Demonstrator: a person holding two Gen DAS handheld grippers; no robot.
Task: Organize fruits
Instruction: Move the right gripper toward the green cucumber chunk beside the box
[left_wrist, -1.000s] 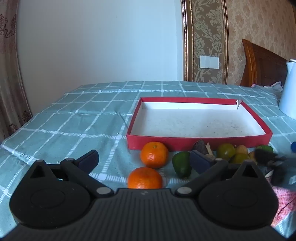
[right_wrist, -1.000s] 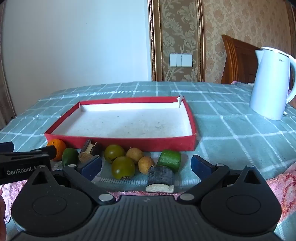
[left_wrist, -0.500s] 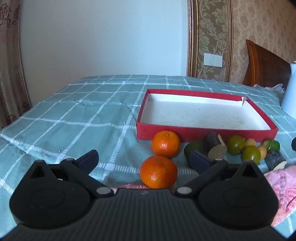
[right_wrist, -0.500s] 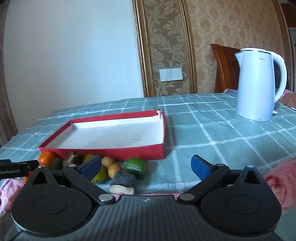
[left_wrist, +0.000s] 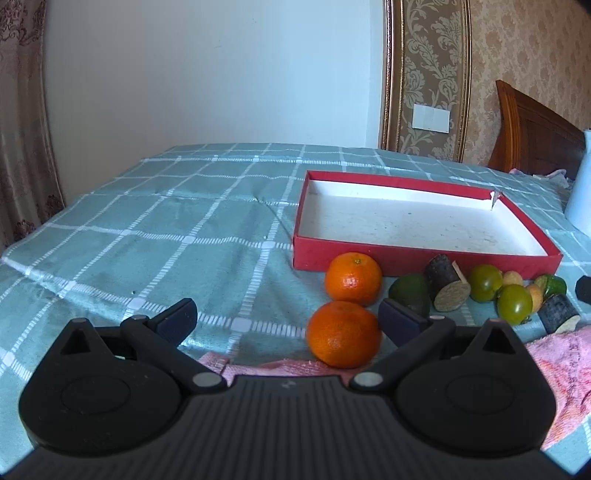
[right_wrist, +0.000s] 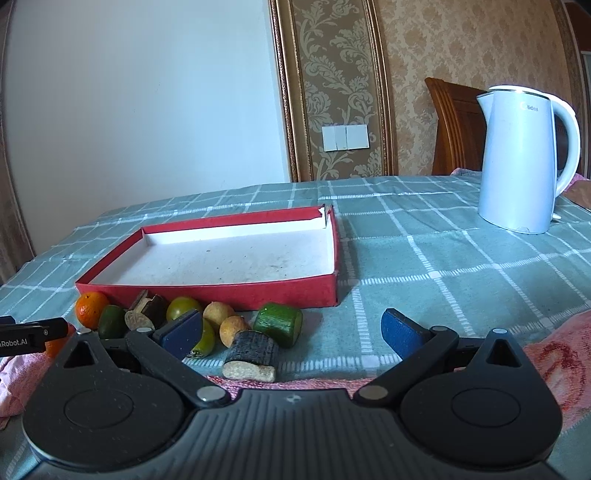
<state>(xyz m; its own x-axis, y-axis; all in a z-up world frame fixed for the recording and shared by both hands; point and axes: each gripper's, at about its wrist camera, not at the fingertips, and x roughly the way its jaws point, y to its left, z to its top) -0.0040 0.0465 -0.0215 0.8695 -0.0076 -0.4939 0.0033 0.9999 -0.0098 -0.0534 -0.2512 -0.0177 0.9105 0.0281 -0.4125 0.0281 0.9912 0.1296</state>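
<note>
An empty red tray (left_wrist: 413, 254) (right_wrist: 236, 291) lies on the checked cloth. Fruit lies in a row before its near wall: two oranges (left_wrist: 344, 334) (left_wrist: 353, 277), a dark green fruit (left_wrist: 410, 291), a dark cut piece (left_wrist: 445, 283), green round fruits (left_wrist: 514, 303), small yellow fruits (right_wrist: 234, 328), a green cut piece (right_wrist: 279, 324) and a dark cut piece (right_wrist: 252, 355). My left gripper (left_wrist: 287, 320) is open and empty, the near orange just inside its right finger. My right gripper (right_wrist: 291, 330) is open and empty, the dark cut piece between its fingers.
A white electric kettle (right_wrist: 524, 162) stands at the back right of the table. A pink towel (left_wrist: 554, 365) (right_wrist: 554, 354) lies along the near edge. A wooden chair back (left_wrist: 532, 129) stands behind the table.
The left view has swung left and drawn back, so the fruit and tray sit further right. The right view has swung slightly back left and lower. Both grippers stay open.
</note>
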